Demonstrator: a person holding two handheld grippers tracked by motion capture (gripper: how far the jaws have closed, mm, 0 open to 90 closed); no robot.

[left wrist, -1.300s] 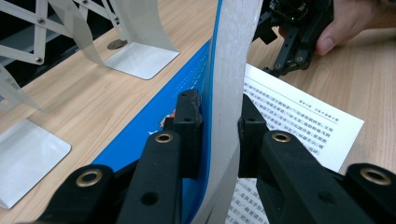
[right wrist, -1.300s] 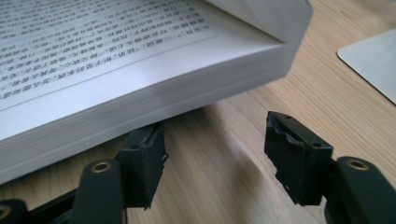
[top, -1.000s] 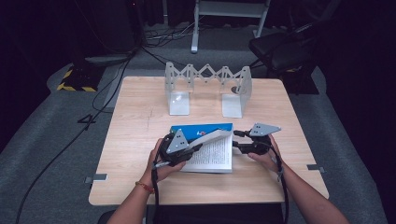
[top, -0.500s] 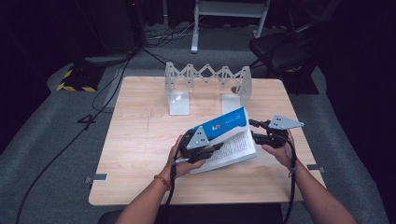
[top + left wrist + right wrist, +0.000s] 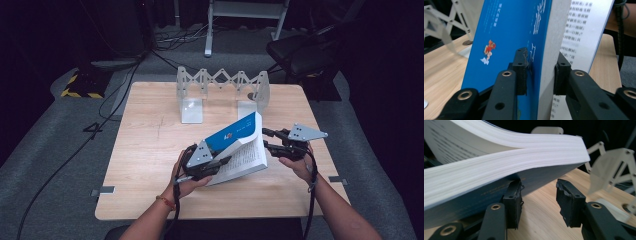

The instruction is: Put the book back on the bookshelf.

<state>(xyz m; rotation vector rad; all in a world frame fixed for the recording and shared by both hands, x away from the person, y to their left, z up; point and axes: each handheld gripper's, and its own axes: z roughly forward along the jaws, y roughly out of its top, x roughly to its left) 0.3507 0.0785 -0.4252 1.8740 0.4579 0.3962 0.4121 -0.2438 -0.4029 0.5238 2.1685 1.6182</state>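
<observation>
While dark floor rings the wooden table (image 5: 150,140) | left gripper (image 5: 540,72) clamps book (image 5: 509,37) | right gripper (image 5: 539,197) parted, empty

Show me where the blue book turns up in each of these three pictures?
High view: the blue book is tilted up at the table's near middle, between both tongs.
Left gripper view: centre, its blue cover and page block clamped between the jaws.
Right gripper view: upper left, page edges fanned.
Shared landmark: the white folding rack.

One book (image 5: 239,145), one folding rack (image 5: 222,92), one table (image 5: 150,145), two claws.
</observation>
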